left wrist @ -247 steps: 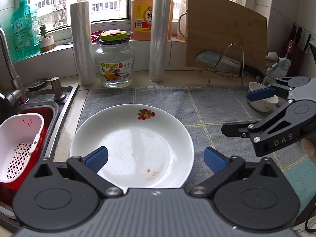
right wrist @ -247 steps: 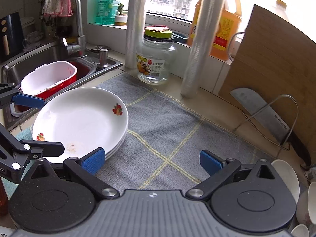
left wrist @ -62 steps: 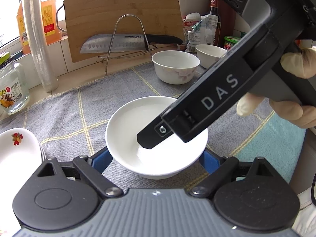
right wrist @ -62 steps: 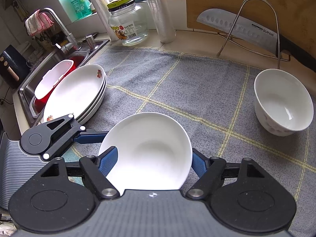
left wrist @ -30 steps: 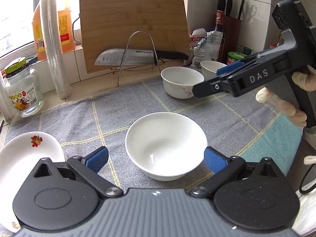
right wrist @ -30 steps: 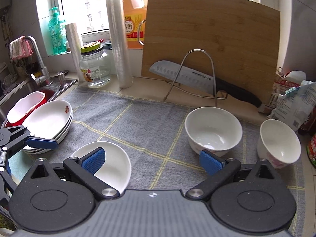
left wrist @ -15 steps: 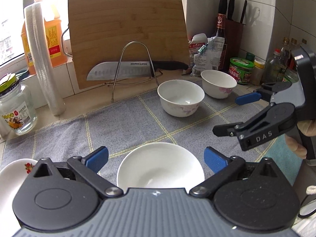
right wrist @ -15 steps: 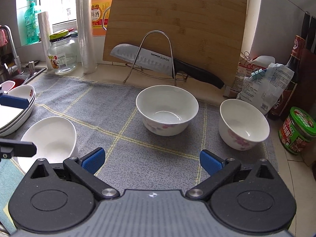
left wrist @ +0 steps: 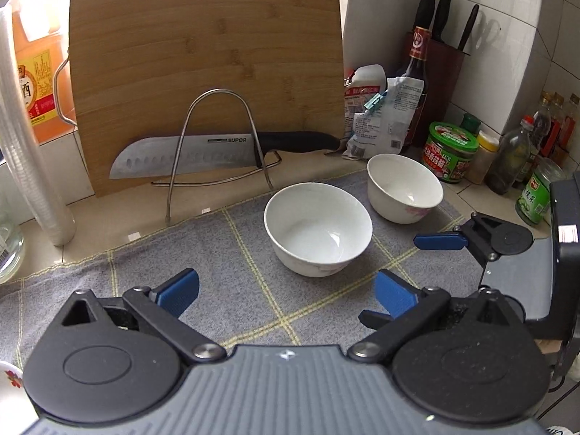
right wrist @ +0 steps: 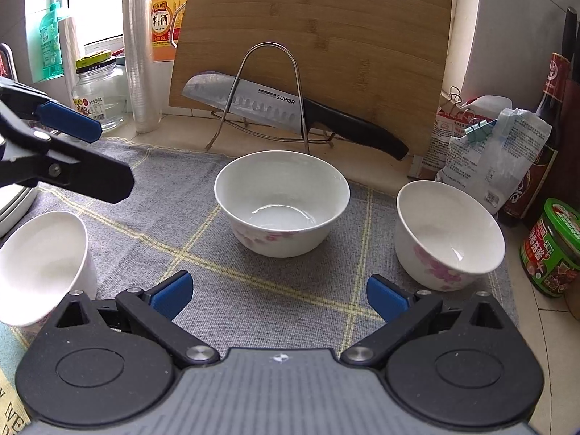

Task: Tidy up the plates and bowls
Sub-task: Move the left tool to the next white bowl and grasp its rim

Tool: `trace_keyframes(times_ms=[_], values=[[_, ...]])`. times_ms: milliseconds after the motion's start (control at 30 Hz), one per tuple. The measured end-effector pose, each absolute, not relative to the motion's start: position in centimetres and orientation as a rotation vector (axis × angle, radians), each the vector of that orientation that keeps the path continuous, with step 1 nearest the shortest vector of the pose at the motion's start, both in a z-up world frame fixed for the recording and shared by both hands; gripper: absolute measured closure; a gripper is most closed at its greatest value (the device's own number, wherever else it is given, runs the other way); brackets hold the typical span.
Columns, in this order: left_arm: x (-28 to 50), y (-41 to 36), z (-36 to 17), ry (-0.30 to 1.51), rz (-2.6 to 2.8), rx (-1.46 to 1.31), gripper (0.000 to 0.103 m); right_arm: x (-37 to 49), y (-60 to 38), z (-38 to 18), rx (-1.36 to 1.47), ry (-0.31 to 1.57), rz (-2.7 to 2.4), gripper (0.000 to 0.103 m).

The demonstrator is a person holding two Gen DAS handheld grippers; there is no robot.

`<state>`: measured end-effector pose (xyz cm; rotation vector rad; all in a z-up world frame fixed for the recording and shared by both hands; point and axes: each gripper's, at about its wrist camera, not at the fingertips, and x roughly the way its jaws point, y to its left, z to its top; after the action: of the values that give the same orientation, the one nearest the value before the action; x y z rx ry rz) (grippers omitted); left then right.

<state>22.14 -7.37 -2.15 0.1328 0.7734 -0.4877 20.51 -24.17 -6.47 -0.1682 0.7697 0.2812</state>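
We see the left gripper (left wrist: pixel 286 290) and the right gripper (right wrist: pixel 277 295) both held with jaws spread wide and empty above the grey checked mat (right wrist: pixel 203 253). Three white bowls rest on the mat: a flowered middle bowl (right wrist: pixel 282 203) ahead of the right gripper, a smaller flowered bowl (right wrist: pixel 447 239) to its right, and a plain bowl (right wrist: pixel 43 264) at the left. A knife (right wrist: pixel 275 107) rests on a wire rack (right wrist: pixel 270 87) before the cutting board (right wrist: pixel 326 36).

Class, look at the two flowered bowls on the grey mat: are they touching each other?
Apart. The right wrist view shows a strip of grey mat between the middle bowl and the right bowl.
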Motion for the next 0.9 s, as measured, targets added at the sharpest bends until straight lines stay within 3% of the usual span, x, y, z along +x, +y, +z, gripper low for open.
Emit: trace_keyframes(times_ms=[900], values=[[31.6,-14.1,-6.2,0.891,-0.547,0.141,0.004,25.8,-23.8,-8.7,-0.208,0.717,0.356,0.001]])
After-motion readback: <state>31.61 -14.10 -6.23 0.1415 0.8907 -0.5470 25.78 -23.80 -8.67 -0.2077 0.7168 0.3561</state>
